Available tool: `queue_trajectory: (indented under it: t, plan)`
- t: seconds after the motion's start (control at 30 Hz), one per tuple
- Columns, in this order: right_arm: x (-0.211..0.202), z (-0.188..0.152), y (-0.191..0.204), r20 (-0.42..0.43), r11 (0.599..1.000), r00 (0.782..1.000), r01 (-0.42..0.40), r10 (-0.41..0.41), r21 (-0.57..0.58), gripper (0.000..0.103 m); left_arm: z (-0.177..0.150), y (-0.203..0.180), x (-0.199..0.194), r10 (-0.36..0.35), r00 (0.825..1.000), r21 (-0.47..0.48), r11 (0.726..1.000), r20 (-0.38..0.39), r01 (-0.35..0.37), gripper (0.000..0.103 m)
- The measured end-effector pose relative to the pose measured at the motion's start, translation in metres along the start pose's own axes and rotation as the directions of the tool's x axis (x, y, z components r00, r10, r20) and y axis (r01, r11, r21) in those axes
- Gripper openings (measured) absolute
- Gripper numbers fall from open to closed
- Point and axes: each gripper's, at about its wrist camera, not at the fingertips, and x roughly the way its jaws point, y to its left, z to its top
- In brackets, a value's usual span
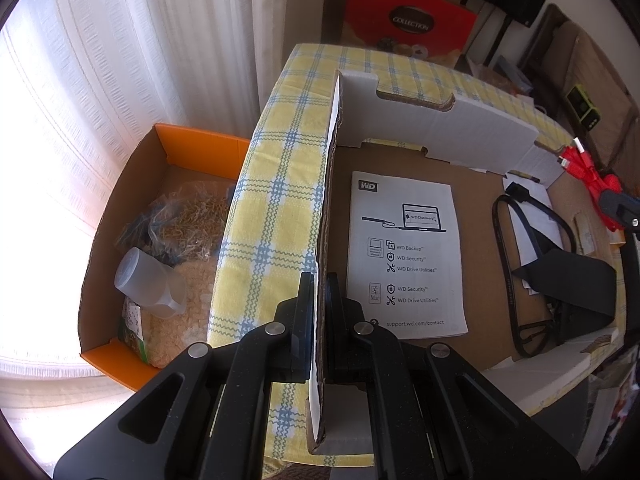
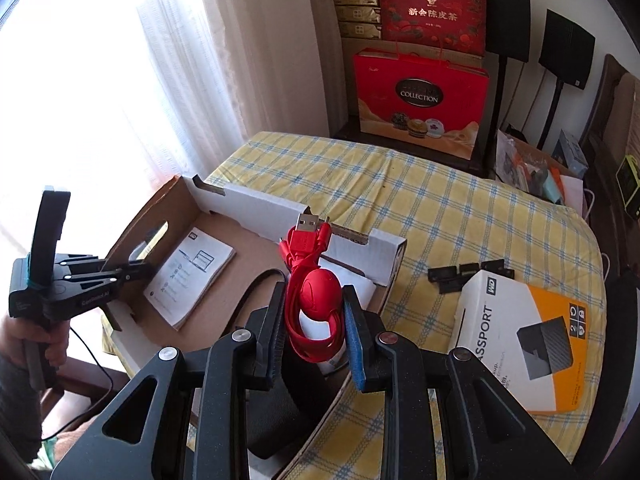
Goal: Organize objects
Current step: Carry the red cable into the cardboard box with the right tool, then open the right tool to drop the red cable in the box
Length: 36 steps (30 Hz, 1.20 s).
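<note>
A yellow-and-blue checked cloth covers the tabletop (image 2: 460, 216), which stands beside a bright window hung with white curtains (image 1: 120, 60). Behind it red gift boxes (image 2: 420, 108) are stacked against the wall, with black panels on stands to their right. On the floor by the window sits an orange-edged carton (image 1: 132, 364) holding bagged goods and a clear cup.

An open cardboard tray (image 2: 304, 216) lies on the cloth. Inside it are a WD leaflet (image 1: 404, 256), lying flat, and a black cable (image 1: 508, 272) beside a black pouch. To the right of the tray, on the cloth, rests a white-and-orange hard-drive box (image 2: 524, 336).

The left gripper (image 1: 318, 292) is closed tight on the tray's left wall, which stands upright between its jaws. The right gripper (image 2: 314, 312) is clamped on a coiled red cable (image 2: 316, 296), held above the tray's right end. The bundle's long axis runs away from the gripper toward the far wall, its USB plug pointing up and outward.
</note>
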Motion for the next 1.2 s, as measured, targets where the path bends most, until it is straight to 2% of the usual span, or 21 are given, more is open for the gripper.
queue_trajectory:
  t: [0.23, 0.43, 0.57, 0.9, 1.2]
  plan:
    - [0.023, 0.000, 0.006, -0.033, 1.000, 0.999, 0.023, -0.024, -0.019, 0.026, 0.000, 0.001, 0.000, -0.006, 1.000, -0.003, 1.000, 0.001, 0.006, 0.004]
    - [0.038, -0.007, 0.019, -0.084, 0.984, 0.985, 0.138, -0.148, -0.111, 0.027, 0.000, 0.003, 0.001, -0.010, 1.000, -0.003, 1.000, 0.000, 0.010, 0.004]
    - [0.038, -0.010, 0.021, -0.085, 0.983, 0.985, 0.142, -0.152, -0.120, 0.027, 0.000, 0.003, 0.001, -0.011, 1.000, -0.003, 1.000, 0.000, 0.011, 0.004]
    - [-0.005, 0.000, 0.008, -0.039, 0.992, 0.992, 0.118, -0.119, -0.036, 0.037, 0.000, 0.004, 0.001, -0.011, 1.000, -0.003, 1.000, 0.003, 0.011, 0.004]
    - [-0.055, 0.000, -0.033, -0.020, 0.982, 0.986, 0.166, -0.165, 0.090, 0.052, 0.000, 0.005, 0.001, -0.011, 1.000, -0.008, 1.000, 0.002, 0.011, 0.004]
